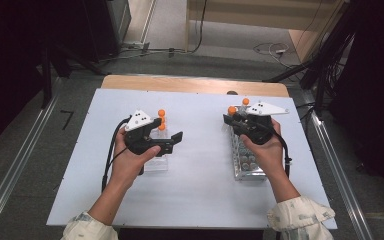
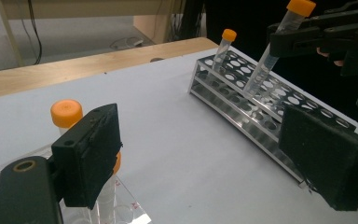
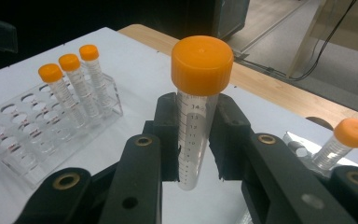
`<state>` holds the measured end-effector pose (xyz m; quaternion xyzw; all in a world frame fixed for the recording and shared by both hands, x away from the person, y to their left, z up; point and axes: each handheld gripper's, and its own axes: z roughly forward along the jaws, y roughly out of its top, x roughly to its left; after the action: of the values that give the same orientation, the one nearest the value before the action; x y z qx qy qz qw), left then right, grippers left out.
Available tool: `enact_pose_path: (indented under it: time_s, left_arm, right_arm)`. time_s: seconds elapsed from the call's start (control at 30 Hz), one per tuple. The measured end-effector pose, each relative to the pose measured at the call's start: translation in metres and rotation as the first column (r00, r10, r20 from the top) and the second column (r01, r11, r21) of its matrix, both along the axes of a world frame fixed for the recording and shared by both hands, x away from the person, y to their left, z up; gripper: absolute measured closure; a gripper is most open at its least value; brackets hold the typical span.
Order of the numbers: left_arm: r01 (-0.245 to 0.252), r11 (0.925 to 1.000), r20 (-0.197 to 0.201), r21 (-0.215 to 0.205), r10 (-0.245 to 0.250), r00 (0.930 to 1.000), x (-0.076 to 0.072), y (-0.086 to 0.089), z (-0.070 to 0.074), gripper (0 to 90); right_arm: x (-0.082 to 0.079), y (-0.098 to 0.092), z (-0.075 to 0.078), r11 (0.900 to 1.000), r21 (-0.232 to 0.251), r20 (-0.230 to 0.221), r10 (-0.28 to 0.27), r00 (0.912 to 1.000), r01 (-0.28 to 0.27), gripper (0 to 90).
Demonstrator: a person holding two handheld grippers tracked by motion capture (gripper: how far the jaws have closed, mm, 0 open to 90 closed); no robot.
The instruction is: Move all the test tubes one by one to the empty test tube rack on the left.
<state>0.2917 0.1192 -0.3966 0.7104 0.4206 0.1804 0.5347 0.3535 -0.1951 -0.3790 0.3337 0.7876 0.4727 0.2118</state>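
Observation:
My right gripper [image 1: 231, 119] is shut on a clear graduated tube with an orange cap [image 3: 198, 116], held upright over the far end of the metal rack [image 1: 249, 162]. From the left gripper view, that held tube [image 2: 279, 42] hangs tilted above the rack's holes [image 2: 261, 107]. One more capped tube [image 2: 223, 46] stands in the rack's far corner. My left gripper [image 1: 166, 131] is open beside the clear plastic rack [image 3: 32, 140], which holds three orange-capped tubes [image 3: 70, 88]. Nothing sits between its jaws [image 2: 209, 158]; a capped tube [image 2: 66, 113] stands just behind one of them.
The white tabletop [image 1: 200, 180] lies between the two racks. A wooden strip [image 1: 190, 84] runs along its far edge, with floor cables beyond. Metal rails flank the table on both sides.

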Motion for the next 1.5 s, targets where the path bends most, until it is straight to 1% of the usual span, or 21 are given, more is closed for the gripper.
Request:
enact_pose_path:
  time_s: [0.27,0.47,0.7,1.17,1.5]
  left_arm:
    - [-0.001,1.0,-0.004,0.004,0.001,1.0,0.0,-0.001,-0.002,13.7]
    - [0.007,0.9999,-0.005,0.015,-0.007,1.0,0.0,-0.004,-0.003,13.3]
    - [0.008,0.9999,-0.001,0.009,-0.008,1.0,-0.001,-0.005,-0.002,13.2]
    - [0.026,0.9996,-0.005,0.011,-0.026,0.9996,-0.001,-0.009,-0.004,13.2]
    - [0.042,0.999,0.002,0.012,-0.042,0.9991,-0.002,-0.013,-0.004,13.4]
  right_arm:
    - [-0.003,0.014,-0.009,1.0,0.002,-0.019,0.029,0.9994,-0.029,71.5]
    - [-0.006,0.023,-0.014,0.999,0.005,-0.029,0.051,0.9983,-0.051,71.4]
    - [-0.012,0.036,-0.018,0.996,-0.002,-0.037,0.09,0.9953,-0.09,71.4]
    - [-0.018,0.059,-0.03,0.989,-0.019,-0.062,0.145,0.9874,-0.147,71.5]
    - [-0.023,0.075,-0.039,0.981,-0.035,-0.083,0.187,0.9788,-0.19,71.4]
